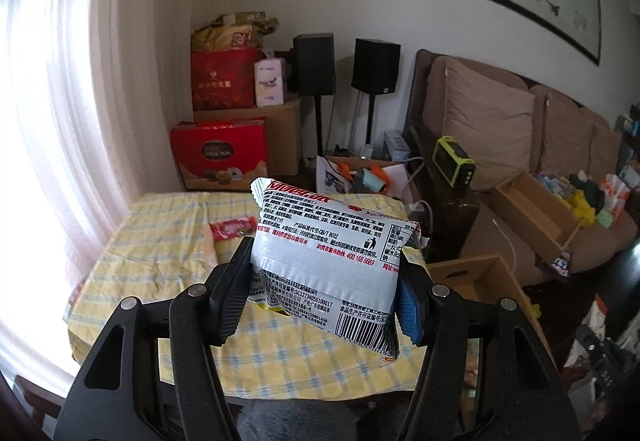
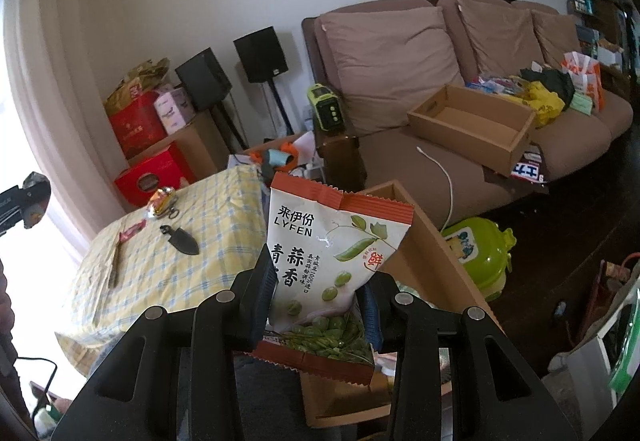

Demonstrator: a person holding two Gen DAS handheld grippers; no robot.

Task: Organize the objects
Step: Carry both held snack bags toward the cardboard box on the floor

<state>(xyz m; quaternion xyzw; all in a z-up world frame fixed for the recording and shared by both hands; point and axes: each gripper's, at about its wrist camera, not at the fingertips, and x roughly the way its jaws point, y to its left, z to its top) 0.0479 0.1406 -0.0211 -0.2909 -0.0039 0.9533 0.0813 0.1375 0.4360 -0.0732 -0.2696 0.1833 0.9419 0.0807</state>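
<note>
My left gripper (image 1: 320,305) is shut on a white snack packet (image 1: 332,249) printed with black and red text and a barcode, held above the table with the yellow checked cloth (image 1: 160,261). A small pink packet (image 1: 232,228) lies on that cloth behind the left finger. My right gripper (image 2: 320,305) is shut on a white and orange pea snack bag (image 2: 332,261), held upright over an open cardboard box (image 2: 424,261) beside the table (image 2: 180,269). On the cloth lie a dark sheathed tool (image 2: 182,239), a shiny wrapped sweet (image 2: 160,201) and a red packet (image 2: 132,232).
A brown sofa (image 2: 400,145) carries an empty cardboard tray (image 2: 472,125) and a pile of bags (image 2: 548,97). Red gift boxes (image 1: 220,153), two black speakers (image 1: 376,67) and a green device (image 1: 454,161) stand behind the table. A green plastic toy (image 2: 480,253) lies on the dark floor.
</note>
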